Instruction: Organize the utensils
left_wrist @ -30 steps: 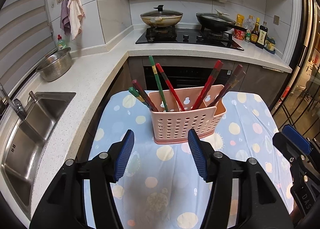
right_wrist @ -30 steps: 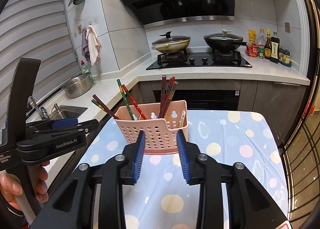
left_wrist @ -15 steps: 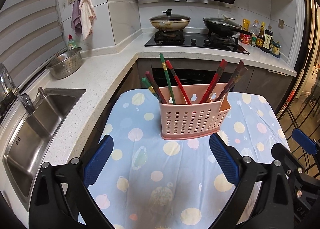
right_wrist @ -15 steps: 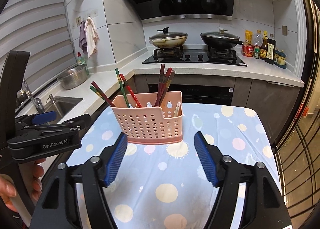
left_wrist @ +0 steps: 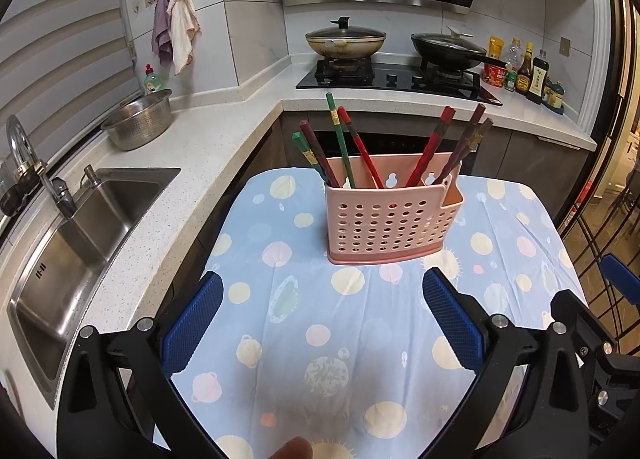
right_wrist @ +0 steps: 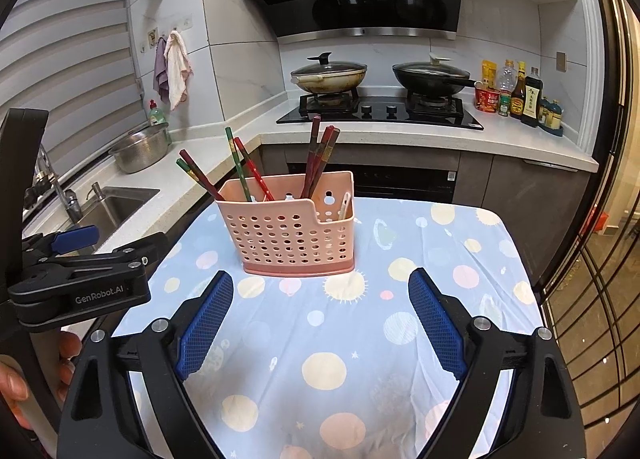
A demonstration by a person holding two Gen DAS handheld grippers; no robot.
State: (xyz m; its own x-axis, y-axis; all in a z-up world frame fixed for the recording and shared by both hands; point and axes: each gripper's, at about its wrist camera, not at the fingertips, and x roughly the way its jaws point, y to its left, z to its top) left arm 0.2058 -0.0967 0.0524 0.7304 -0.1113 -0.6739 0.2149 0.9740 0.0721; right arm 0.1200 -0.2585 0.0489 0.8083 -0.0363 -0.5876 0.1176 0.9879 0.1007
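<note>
A pink perforated utensil basket [left_wrist: 386, 219] stands on a table with a blue dotted cloth [left_wrist: 352, 339]; it also shows in the right wrist view [right_wrist: 288, 233]. Several red and green chopsticks [left_wrist: 344, 143] lean in its left compartment and several dark red ones [left_wrist: 452, 147] in its right; they show in the right wrist view [right_wrist: 244, 165] too. My left gripper [left_wrist: 322, 319] is open and empty, short of the basket. My right gripper [right_wrist: 320, 319] is open and empty, also short of it. A pale utensil [right_wrist: 344, 205] lies in the small side pocket.
A steel sink [left_wrist: 76, 243] and a colander [left_wrist: 138, 125] sit on the counter to the left. A stove with two pans [left_wrist: 384, 47] and sauce bottles [left_wrist: 524, 71] stands behind. The left gripper body [right_wrist: 76, 283] shows at the right wrist view's left edge.
Both grippers have opened wide from a narrower gap and drawn back a little from the basket. The basket and chopsticks have not moved.
</note>
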